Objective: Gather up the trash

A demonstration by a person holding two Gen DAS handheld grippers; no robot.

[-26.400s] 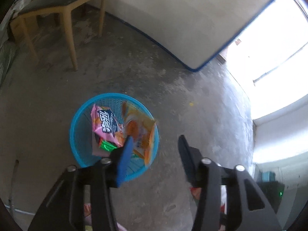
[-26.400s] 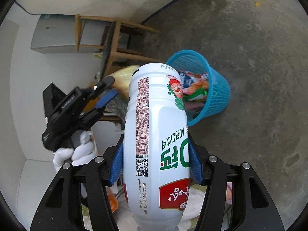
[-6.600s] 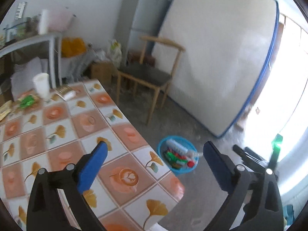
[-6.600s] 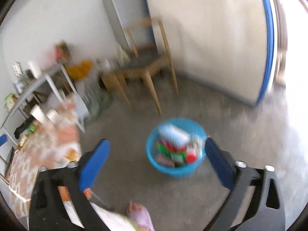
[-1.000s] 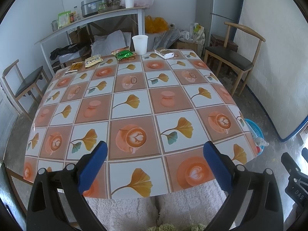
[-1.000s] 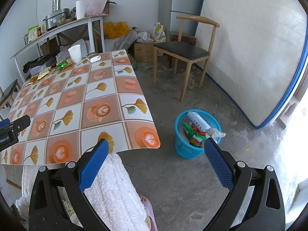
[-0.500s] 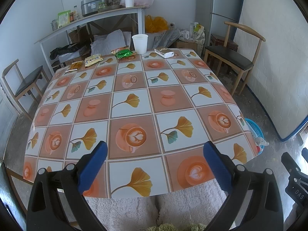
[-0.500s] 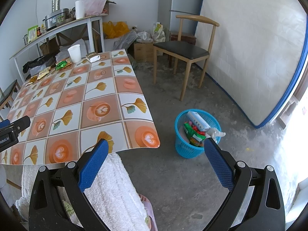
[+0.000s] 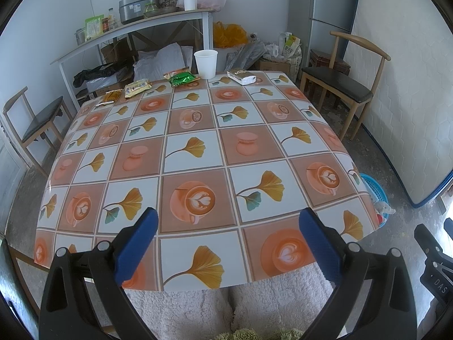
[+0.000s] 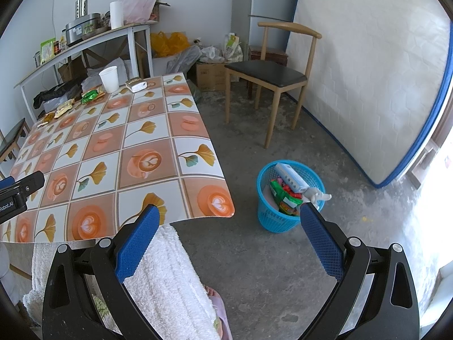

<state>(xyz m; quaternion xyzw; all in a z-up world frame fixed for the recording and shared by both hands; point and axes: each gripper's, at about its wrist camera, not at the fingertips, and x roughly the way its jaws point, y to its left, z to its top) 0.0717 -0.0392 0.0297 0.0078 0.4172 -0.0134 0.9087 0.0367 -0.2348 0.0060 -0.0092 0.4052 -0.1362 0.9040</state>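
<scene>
On table (image 9: pixel 198 153): five wrappers (image 9: pixel 182 79), one cup (image 9: pixel 205 63)

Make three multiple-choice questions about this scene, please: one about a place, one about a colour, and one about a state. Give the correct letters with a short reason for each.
1. Where does the white paper cup stand?
A. at the far edge of the table
B. on the floor
C. in the basket

2. What colour is the trash basket?
A. red
B. blue
C. black

3. In what state are the two grippers?
A. both open and empty
B. both shut on wrappers
C. only the left shut on a bottle

Answers:
1 A: the white paper cup stands upright at the far edge of the table, near the green wrapper.
2 B: the trash basket on the floor is blue mesh.
3 A: the left gripper and the right gripper show wide gaps with nothing between the pads.
</scene>
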